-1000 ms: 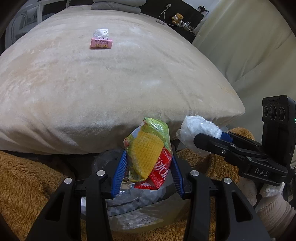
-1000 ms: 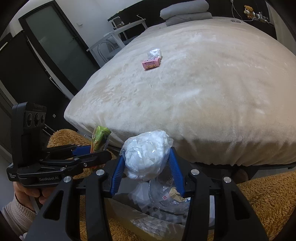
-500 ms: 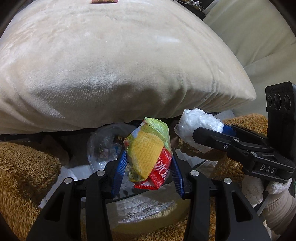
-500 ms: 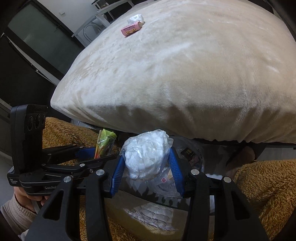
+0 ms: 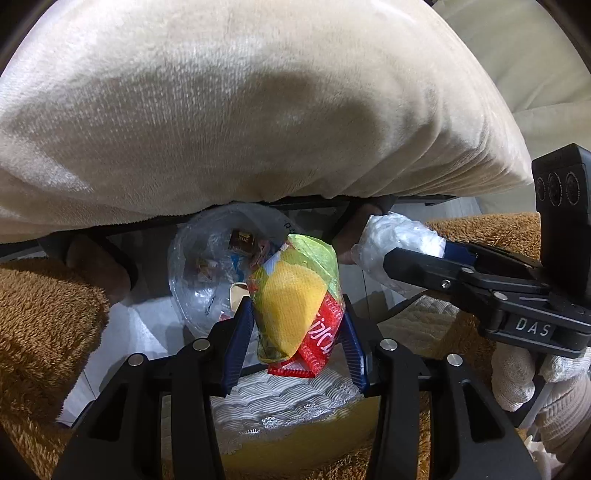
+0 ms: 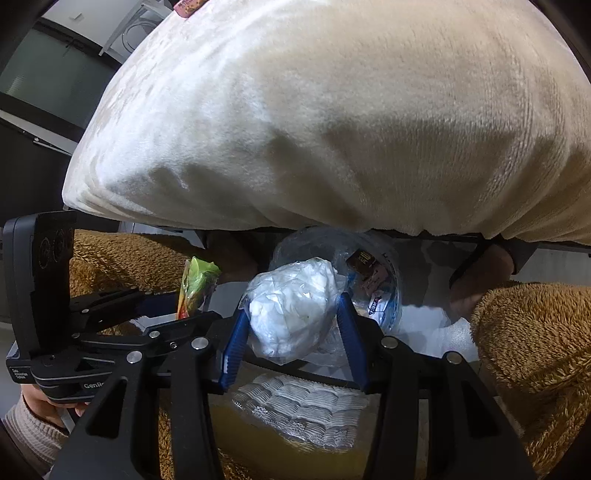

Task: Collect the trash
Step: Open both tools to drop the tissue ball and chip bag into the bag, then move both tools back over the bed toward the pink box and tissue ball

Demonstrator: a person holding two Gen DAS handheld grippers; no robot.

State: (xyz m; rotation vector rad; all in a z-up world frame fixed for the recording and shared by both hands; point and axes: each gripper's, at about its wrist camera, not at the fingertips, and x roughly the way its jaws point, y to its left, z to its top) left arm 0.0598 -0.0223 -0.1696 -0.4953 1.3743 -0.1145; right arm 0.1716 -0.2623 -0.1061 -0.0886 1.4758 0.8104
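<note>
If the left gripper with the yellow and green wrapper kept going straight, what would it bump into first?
Probably the clear plastic trash bag lying open just beyond the left gripper, already holding scraps. Depth is hard to judge here.

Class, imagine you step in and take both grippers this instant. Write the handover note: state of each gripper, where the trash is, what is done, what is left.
Left gripper: shut on the yellow-green snack wrapper.
Right gripper: shut on the white crumpled plastic wad.
Both hang side by side over the clear trash bag on the floor, just below the edge of the cream blanket; the bag already holds a few scraps.
Done: both pieces picked up and brought to the bag.
Left: release both into the bag. A pink packet lies far back on the blanket, not yet collected.
</note>
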